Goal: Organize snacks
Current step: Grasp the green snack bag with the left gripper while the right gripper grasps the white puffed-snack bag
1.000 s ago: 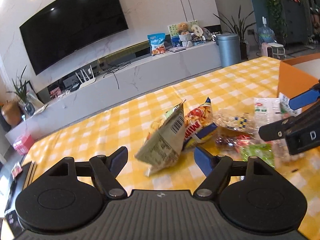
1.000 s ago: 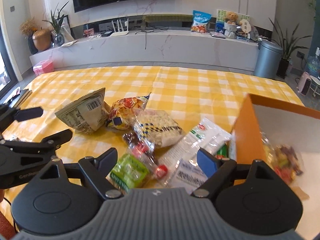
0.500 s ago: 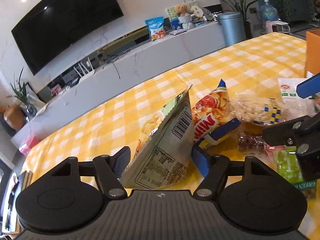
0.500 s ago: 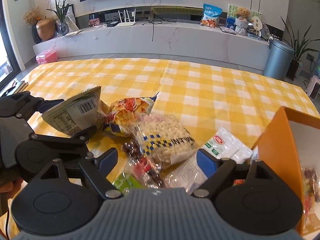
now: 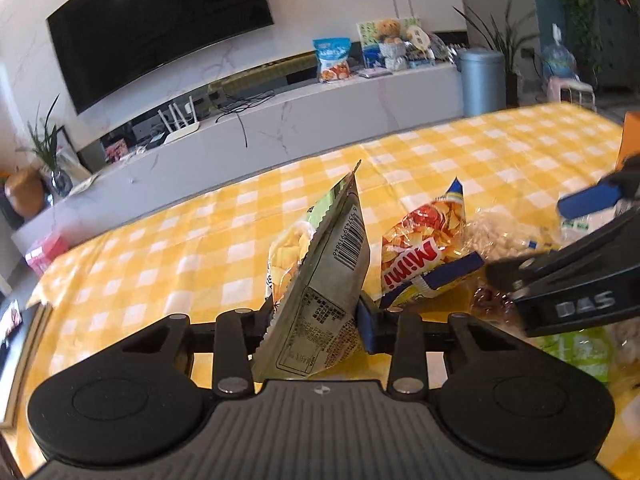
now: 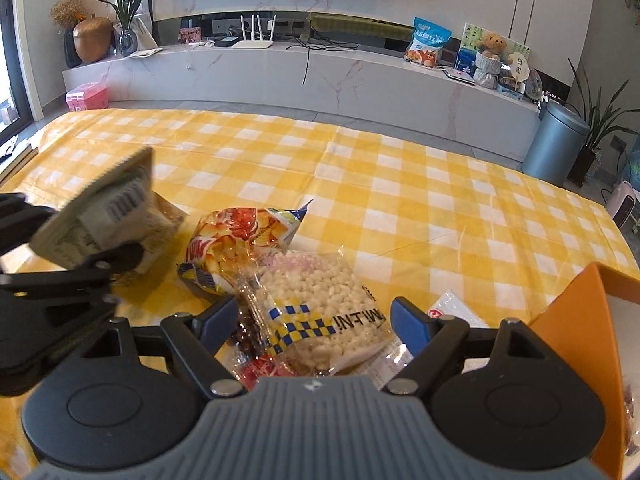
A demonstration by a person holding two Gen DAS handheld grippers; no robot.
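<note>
Two grippers are over the counter, which carries a yellow-and-white checked cloth. Going left to right: your left gripper has just been closing, and its jaws now pinch the lower part of the green snack bag. That bag stands on edge between the pads, barcode side facing right, top corner pointing up and away. In the right wrist view the same bag is at the far left, tilted, with the left gripper clamped on it.

Just right of it lies the red-and-yellow Mimi bag, resting on the cloth, close to the green bag; contact between the two cannot be judged. Next comes the clear bag of white puffs with a blue-and-yellow check band, overlapping the near edge of the Mimi bag.

Your right gripper stands wide open. Its blue pads sit on either side of the puff bag's near end and do not press on it. A small pack of dark red pieces lies beside its left pad. A white sachet lies by its right pad.

At far right is the orange box, open-topped, beside the snack pile.
</note>
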